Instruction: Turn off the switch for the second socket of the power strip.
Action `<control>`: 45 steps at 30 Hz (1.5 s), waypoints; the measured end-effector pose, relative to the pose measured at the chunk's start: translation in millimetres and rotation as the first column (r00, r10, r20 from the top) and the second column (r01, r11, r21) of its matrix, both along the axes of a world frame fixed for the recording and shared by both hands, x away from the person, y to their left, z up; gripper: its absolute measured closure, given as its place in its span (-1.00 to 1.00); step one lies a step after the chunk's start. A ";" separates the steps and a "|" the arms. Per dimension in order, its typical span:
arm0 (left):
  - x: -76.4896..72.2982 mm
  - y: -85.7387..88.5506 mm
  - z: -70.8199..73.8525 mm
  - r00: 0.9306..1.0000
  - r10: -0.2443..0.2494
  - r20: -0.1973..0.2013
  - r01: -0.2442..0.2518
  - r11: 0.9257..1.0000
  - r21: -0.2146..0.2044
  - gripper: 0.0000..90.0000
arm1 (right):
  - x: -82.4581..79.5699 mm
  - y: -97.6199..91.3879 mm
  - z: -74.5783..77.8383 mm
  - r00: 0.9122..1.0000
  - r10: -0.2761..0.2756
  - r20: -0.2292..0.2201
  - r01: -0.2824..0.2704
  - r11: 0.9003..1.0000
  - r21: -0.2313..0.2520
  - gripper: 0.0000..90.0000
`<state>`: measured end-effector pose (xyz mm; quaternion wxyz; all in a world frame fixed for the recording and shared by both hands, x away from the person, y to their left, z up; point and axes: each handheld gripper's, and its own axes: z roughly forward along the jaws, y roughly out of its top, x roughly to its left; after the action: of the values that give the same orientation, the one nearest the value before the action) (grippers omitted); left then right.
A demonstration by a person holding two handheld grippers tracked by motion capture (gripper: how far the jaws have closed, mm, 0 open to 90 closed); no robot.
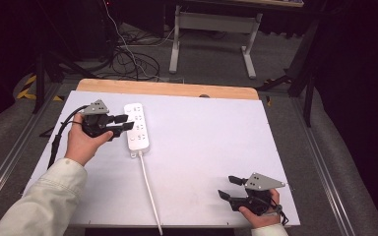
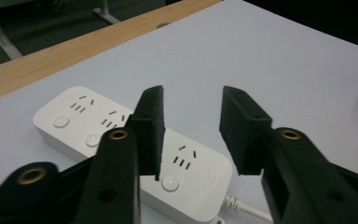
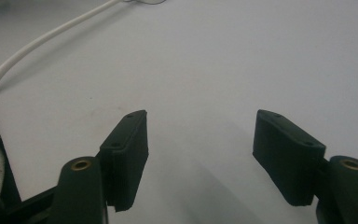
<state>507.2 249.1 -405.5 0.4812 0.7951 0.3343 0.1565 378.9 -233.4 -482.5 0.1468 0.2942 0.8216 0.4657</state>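
Black left claw (image 1: 123, 122) and right claw (image 1: 229, 187) carry grey three-cornered plates, brass-ringed screws; sleeve (image 1: 44, 199) seems pale cream.

Dim room — grey floor (image 1: 202, 54), tangled cables (image 1: 128, 56), white desk frame (image 1: 215, 22) behind.

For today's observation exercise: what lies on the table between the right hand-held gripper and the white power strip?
In the high view, the strip's white cable and bare table lie between the right hand-held gripper and the power strip.

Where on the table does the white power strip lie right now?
In the high view the white power strip lies on the table's far left part, just right of the left gripper, its cord running toward the near edge.
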 end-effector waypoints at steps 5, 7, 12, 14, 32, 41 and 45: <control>8.3 -1.4 -8.9 1.000 0.005 0.015 -0.005 1.000 0.004 0.75 | 0.8 0.4 -0.7 1.000 0.007 -0.006 -0.007 1.000 0.002 -0.20; 10.2 -2.7 -11.5 1.000 0.015 -0.003 -0.015 1.000 -0.012 0.94 | 1.1 0.6 -0.9 1.000 0.011 -0.006 -0.011 1.000 0.004 -0.20; 18.0 -3.7 -17.9 0.999 0.037 -0.032 -0.038 0.999 -0.023 1.00 | 1.4 0.9 -1.1 1.000 0.016 -0.008 -0.016 1.000 0.005 -0.20; 23.4 -2.2 -22.2 0.997 0.059 -0.058 -0.059 0.998 -0.009 1.00 | 1.3 0.3 -1.3 1.000 0.018 -0.008 -0.017 1.000 0.006 -0.20; 38.1 -8.4 -46.2 0.991 0.122 -0.061 -0.117 0.990 0.084 1.00 | 2.0 0.7 -2.5 0.999 0.026 -0.019 -0.025 1.000 0.005 -0.20; 41.1 -10.2 -50.9 0.987 0.146 -0.064 -0.137 0.982 0.128 1.00 | 2.2 0.5 -2.6 0.999 0.030 -0.021 -0.030 1.000 0.007 -0.20; 41.4 -10.3 -52.8 0.986 0.150 -0.078 -0.138 0.980 0.141 1.00 | 2.2 0.7 -2.7 0.999 0.032 -0.021 -0.032 0.999 0.007 -0.20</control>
<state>548.6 238.8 -458.3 0.3984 0.8056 0.4006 0.1781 381.1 -232.7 -485.2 0.1296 0.2867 0.8261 0.4675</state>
